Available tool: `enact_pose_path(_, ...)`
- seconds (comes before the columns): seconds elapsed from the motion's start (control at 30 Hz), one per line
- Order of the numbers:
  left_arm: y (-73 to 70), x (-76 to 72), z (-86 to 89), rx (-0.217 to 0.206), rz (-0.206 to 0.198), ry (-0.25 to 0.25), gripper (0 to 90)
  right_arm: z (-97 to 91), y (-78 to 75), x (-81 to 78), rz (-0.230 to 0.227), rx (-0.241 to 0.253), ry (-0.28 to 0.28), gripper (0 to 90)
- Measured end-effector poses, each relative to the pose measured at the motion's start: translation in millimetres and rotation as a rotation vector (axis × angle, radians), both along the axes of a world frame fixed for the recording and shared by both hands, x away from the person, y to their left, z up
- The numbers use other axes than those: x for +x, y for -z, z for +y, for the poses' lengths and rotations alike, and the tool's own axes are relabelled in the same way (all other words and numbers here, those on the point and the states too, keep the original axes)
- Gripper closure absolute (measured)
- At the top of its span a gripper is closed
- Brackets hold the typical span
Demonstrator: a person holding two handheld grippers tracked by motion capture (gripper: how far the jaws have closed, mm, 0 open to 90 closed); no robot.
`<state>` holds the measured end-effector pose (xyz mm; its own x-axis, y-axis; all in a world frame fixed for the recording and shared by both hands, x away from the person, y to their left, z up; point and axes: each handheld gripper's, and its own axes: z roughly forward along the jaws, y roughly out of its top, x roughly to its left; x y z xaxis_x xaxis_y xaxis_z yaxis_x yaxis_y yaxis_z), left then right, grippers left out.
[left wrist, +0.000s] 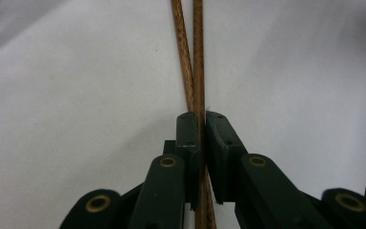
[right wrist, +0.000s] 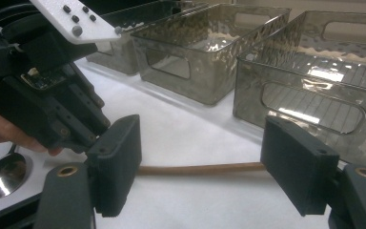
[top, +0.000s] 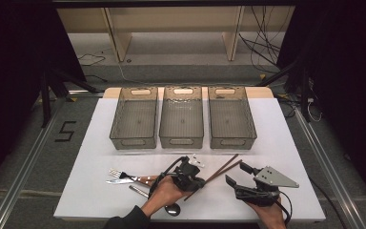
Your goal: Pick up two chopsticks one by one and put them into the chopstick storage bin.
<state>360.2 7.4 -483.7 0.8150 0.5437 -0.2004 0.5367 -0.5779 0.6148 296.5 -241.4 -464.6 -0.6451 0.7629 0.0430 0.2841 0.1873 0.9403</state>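
A pair of brown wooden chopsticks [left wrist: 194,62] is seen clamped between the black jaws of the left gripper [left wrist: 202,125], the two sticks running away from the pads across the white table mat [left wrist: 76,95]. In the high view the chopsticks [top: 223,169] are laid slantwise on the mat just in front of the right-hand grey plastic bin [top: 231,117], with the left gripper [top: 195,181] closed on their near end and the person's left hand [top: 164,193] wrapped behind it.

The right gripper [top: 240,183], topped by its grey three-cornered plate, is held near the chopsticks on their right side, its jaws spread wide and nothing gripped; in the right gripper view one chopstick [right wrist: 200,168] is shown lying on the mat between the parted pads, untouched by them, with the left gripper [right wrist: 100,133] at the stick's far end.

Left of the chopsticks, a fork [top: 119,173] and a knife [top: 124,181] are laid side by side, and a spoon [top: 171,209] is partly covered by the left hand. Three grey bins are lined up beyond the chopsticks, the middle bin [top: 181,117] and the left-hand bin [top: 134,117] beside the right-hand one.
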Motion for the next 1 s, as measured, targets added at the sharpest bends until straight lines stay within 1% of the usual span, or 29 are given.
enact_pose_path(0.03, 0.3, 0.9, 0.8, -0.009, 0.014, -0.005, 83.7, 0.0, 0.0, 0.0, 0.000, 0.000, 0.000, 30.7)
enact_pose_path(0.3, -0.2, 2.2, 2.9, -0.005, 0.016, 0.001, 84.6, 0.1, -0.1, -0.1, -0.002, -0.001, -0.001, 30.7)
enact_pose_path(0.33, -0.2, 2.3, 3.2, -0.010, 0.020, -0.005, 84.6, 0.1, 0.0, 0.0, -0.002, -0.001, -0.003, 30.7)
enact_pose_path(0.43, -1.1, 3.9, 5.1, -0.018, 0.034, -0.004, 84.6, 0.2, 0.2, 0.1, 0.001, -0.002, -0.002, 30.8)
enact_pose_path(0.53, -1.7, 4.3, 6.2, -0.023, 0.040, -0.002, 84.6, 0.7, 0.3, 0.1, 0.001, -0.003, -0.002, 30.8)
enact_pose_path(0.63, -0.8, 5.2, 6.7, -0.029, 0.058, 0.000, 84.3, 0.8, 0.4, 0.2, 0.002, -0.002, -0.003, 30.8)
enact_pose_path(0.83, -0.8, 6.6, 7.8, -0.026, 0.069, 0.007, 84.0, 0.8, 0.3, 0.1, 0.002, -0.002, -0.004, 30.9)
enact_pose_path(1.0, -1.4, 8.7, 10.3, -0.034, 0.079, 0.001, 83.8, 0.9, 0.5, 0.2, 0.001, -0.003, -0.004, 30.9)
